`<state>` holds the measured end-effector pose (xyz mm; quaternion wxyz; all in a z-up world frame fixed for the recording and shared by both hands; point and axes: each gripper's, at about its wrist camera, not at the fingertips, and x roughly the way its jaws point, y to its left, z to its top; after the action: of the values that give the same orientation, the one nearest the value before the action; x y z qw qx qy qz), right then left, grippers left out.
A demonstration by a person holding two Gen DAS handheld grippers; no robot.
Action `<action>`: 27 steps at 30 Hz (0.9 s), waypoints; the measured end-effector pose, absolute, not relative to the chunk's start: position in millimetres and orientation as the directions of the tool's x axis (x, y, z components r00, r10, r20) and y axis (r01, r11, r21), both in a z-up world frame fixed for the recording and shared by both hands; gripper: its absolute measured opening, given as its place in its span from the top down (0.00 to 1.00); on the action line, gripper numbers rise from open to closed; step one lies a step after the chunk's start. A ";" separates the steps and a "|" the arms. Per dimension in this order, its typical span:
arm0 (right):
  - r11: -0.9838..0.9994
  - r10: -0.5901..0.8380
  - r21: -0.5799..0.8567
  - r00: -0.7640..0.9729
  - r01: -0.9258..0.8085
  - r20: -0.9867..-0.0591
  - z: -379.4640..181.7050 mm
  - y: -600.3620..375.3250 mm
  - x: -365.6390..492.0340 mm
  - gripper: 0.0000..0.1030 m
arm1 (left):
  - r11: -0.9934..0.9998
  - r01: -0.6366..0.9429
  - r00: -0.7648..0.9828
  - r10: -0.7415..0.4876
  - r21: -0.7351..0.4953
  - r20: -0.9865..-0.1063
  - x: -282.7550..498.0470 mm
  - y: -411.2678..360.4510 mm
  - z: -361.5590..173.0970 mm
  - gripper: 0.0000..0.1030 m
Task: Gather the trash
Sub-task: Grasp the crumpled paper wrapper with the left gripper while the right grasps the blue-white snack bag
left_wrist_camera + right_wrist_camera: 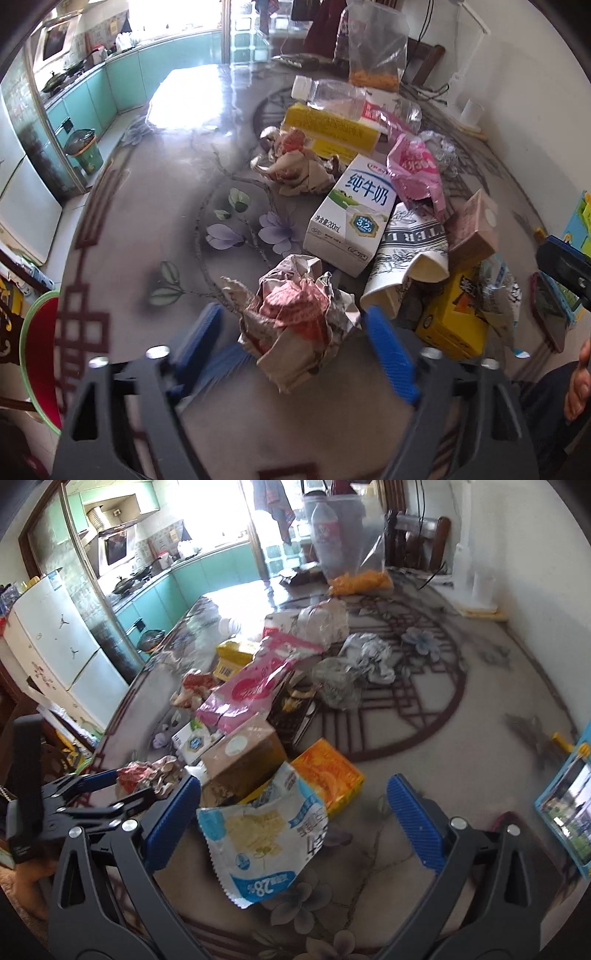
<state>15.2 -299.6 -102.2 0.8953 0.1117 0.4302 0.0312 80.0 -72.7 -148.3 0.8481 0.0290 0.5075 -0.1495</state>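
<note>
Left claw [291,332]: jaws part open, set either side of a crumpled paper wrapper [295,314] lying on the worktop [147,206]; whether the pads touch it cannot be told. Right claw [295,819]: jaws wide apart, holding nothing. A white-and-blue snack packet [258,834] lies between them, nearer the left pad.

A grey table [155,206] printed with purple flowers stands beside a kitchen with teal cabinets [110,85]. A white fridge [62,646] stands at left. A red bowl [40,354] sits by the table's edge.
</note>
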 end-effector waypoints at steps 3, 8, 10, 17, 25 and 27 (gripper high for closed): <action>0.963 0.208 0.268 0.601 0.011 -0.772 -108.7 -295.9 16.3 0.03 | 0.955 0.268 0.444 -0.239 -0.127 -0.864 83.2 -67.9 -149.0 0.58; 0.966 0.215 0.259 0.553 0.001 -0.805 -119.8 -290.9 19.9 0.03 | 0.963 0.230 0.508 -0.241 -0.139 -0.827 74.8 -49.5 -133.4 0.61; 0.960 0.232 0.280 0.533 0.010 -0.814 -125.3 -292.6 19.5 0.03 | 0.963 0.220 0.529 -0.250 -0.153 -0.811 70.1 -40.6 -125.5 0.60; 0.960 0.242 0.281 0.491 0.007 -0.837 -133.0 -287.4 20.8 0.31 | 0.963 0.236 0.573 -0.249 -0.133 -0.781 59.0 -31.6 -102.0 0.58; 0.945 0.291 0.326 0.486 -0.013 -0.824 -136.4 -285.8 19.7 0.85 | 0.959 0.251 0.588 -0.260 -0.134 -0.766 54.5 -30.4 -90.7 0.57; 0.939 0.302 0.342 0.494 -0.009 -0.815 -135.3 -287.6 18.9 0.90 | 0.961 0.242 0.590 -0.257 -0.136 -0.765 53.0 -26.1 -89.7 0.57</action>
<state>18.9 -287.6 -135.3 0.8516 0.1481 0.4946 0.0912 53.0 -26.1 -89.7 0.8917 -0.0086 0.4305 -0.1397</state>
